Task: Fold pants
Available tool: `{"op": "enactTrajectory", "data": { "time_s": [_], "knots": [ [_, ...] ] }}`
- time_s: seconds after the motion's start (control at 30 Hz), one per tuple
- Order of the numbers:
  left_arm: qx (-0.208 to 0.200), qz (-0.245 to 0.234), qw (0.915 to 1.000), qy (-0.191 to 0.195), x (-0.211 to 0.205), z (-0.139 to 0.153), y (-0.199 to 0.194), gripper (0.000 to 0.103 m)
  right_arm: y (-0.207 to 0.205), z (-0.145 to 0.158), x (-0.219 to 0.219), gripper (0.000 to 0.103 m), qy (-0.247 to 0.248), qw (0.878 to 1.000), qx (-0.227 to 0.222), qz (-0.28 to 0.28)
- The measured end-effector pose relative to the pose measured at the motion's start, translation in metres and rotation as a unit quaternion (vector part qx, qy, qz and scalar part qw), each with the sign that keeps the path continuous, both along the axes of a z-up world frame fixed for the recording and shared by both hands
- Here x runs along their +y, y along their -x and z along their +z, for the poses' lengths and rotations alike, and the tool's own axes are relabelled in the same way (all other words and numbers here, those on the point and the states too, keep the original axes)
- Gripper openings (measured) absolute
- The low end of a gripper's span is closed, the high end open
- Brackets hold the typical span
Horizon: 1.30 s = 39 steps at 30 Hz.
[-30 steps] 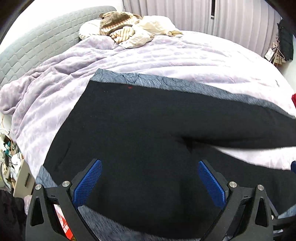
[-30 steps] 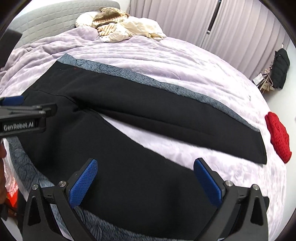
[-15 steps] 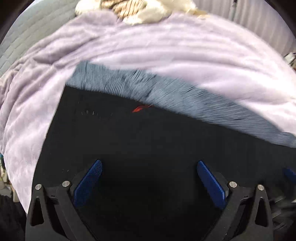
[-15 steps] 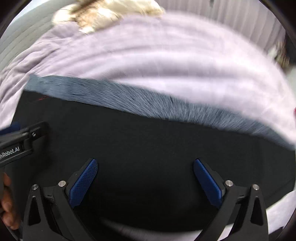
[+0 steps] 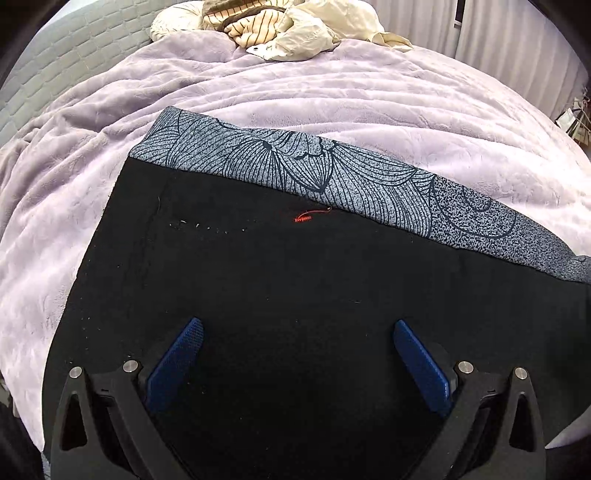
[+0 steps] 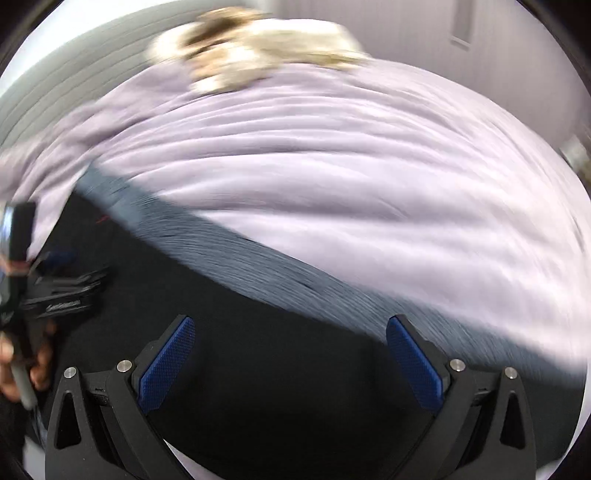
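Black pants [image 5: 280,280] with a grey leaf-patterned side stripe [image 5: 332,173] lie flat on a lilac blanket. A small red logo [image 5: 304,218] sits near the stripe. My left gripper [image 5: 295,332] hovers low over the black fabric, open, nothing between its blue pads [image 5: 173,365]. The right wrist view is blurred by motion. There the pants [image 6: 258,350] fill the lower half and my right gripper [image 6: 290,328] is open above them. The left gripper [image 6: 62,288] and the hand holding it show at that view's left edge.
A lilac blanket [image 5: 332,99] covers the bed. A heap of cream and striped clothes [image 5: 280,29] lies at the far end by a grey quilted headboard [image 5: 48,70]. Curtains [image 5: 517,37] hang at the back right.
Both grippers dropped lower and moved forward over the pants. The far leg and its stripe are now much closer, and the gap between the two legs is out of view. Both stayed open.
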<state>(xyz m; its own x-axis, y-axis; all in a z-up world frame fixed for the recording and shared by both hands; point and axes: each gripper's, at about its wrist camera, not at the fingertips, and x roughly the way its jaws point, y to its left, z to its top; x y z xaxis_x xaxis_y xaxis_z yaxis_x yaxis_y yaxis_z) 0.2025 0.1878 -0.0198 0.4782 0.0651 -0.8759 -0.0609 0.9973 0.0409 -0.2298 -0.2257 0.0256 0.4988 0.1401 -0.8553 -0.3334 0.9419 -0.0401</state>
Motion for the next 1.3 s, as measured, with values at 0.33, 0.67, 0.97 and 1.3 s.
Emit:
{"op": "enactTrajectory", "data": {
  "time_s": [0.33,0.67,0.97,1.3],
  "knots": [
    [0.010,-0.002,0.9987,0.051,0.027,0.016,-0.001,0.103,-0.073,-0.043,0.092,0.029,-0.009,0.974,0.092,0.207],
    [0.006,0.125,0.9738,0.190,0.044,0.060,-0.044,0.103,0.031,0.013,0.090,0.011,0.026,0.965,-0.013,0.262],
    [0.107,0.222,0.9656,0.083,0.030,0.000,-0.062,0.033,0.071,0.003,0.138,0.011,0.096,0.952,-0.057,0.283],
    [0.009,0.171,0.9635,0.206,0.070,0.053,0.075,0.017,0.114,0.061,0.155,0.011,0.048,0.947,-0.099,0.301]
  ]
}}
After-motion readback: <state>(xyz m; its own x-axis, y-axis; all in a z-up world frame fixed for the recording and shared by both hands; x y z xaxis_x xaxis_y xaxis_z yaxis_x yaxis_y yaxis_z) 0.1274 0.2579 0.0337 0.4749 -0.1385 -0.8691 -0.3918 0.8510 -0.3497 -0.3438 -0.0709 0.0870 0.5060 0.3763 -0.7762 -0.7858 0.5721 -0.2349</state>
